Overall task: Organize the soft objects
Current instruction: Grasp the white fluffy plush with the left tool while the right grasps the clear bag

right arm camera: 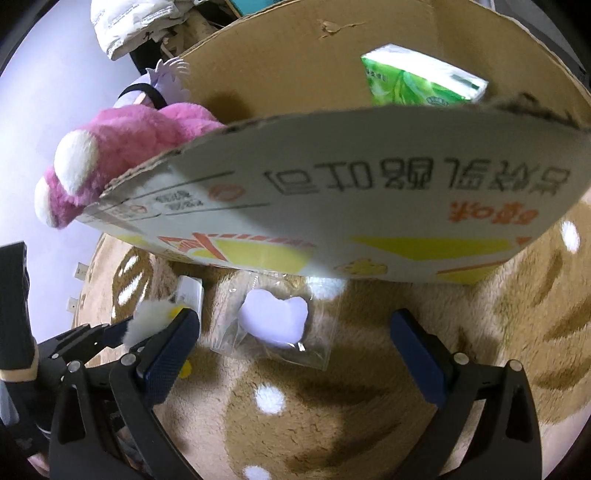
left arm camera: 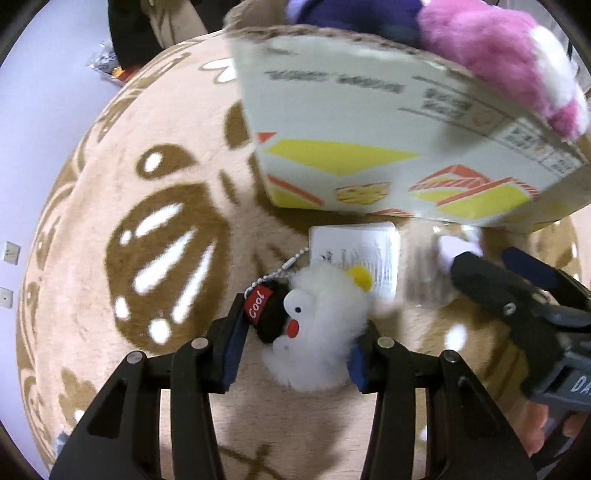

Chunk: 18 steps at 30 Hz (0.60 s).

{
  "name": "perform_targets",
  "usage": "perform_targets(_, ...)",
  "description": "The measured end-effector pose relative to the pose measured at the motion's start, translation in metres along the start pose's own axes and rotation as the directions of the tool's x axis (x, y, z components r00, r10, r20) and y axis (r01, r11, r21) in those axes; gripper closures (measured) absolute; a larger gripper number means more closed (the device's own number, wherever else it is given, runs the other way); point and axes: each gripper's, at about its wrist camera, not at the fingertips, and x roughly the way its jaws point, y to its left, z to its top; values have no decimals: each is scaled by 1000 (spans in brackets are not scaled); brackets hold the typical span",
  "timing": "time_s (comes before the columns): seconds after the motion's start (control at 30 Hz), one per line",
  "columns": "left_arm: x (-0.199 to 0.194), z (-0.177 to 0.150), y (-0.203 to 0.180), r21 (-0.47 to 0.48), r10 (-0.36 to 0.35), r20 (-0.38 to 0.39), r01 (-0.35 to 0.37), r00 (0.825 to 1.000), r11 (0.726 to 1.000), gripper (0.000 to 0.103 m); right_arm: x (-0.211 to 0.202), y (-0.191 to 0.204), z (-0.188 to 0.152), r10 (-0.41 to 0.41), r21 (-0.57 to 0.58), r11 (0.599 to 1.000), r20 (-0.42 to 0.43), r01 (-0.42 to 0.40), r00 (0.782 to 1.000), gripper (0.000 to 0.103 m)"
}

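My left gripper (left arm camera: pixel 295 343) has its jaws around a small white fluffy plush keychain (left arm camera: pixel 321 332) with a black "Cool" cap, a ball chain and a white tag (left arm camera: pixel 369 254), lying on the rug. My right gripper (right arm camera: pixel 295 343) is open above a pale lilac heart-shaped soft piece (right arm camera: pixel 275 317) in a clear bag. A cardboard box (left arm camera: pixel 369 122) stands just beyond, also in the right wrist view (right arm camera: pixel 332 206). A pink plush (right arm camera: pixel 122 147) hangs over its edge, also in the left wrist view (left arm camera: pixel 498 55). The right gripper shows at the right of the left wrist view (left arm camera: pixel 491 266).
A round beige and brown patterned rug (left arm camera: pixel 110 184) covers the floor. A green tissue pack (right arm camera: pixel 421 77) lies inside the box. A purple plush (left arm camera: pixel 351 14) sits in the box beside the pink one. A white padded garment (right arm camera: pixel 133 26) lies behind.
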Motion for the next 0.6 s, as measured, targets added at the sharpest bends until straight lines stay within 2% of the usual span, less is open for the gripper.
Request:
perform_targets(0.1, 3, 0, 5, -21, -12, -9, 12, 1000, 1000, 58, 0, -2, -2, -20, 12, 1000, 4, 20, 1000, 0)
perform_targets(0.43, 14, 9, -11, -50, 31, -22, -32, 999, 998, 58, 11, 16, -12, -90, 2, 996, 13, 90, 996, 0)
perform_targets(0.6, 14, 7, -7, -83, 12, -30, -15, 999, 996, 58, 14, 19, -14, -109, 9, 994, 12, 109, 994, 0)
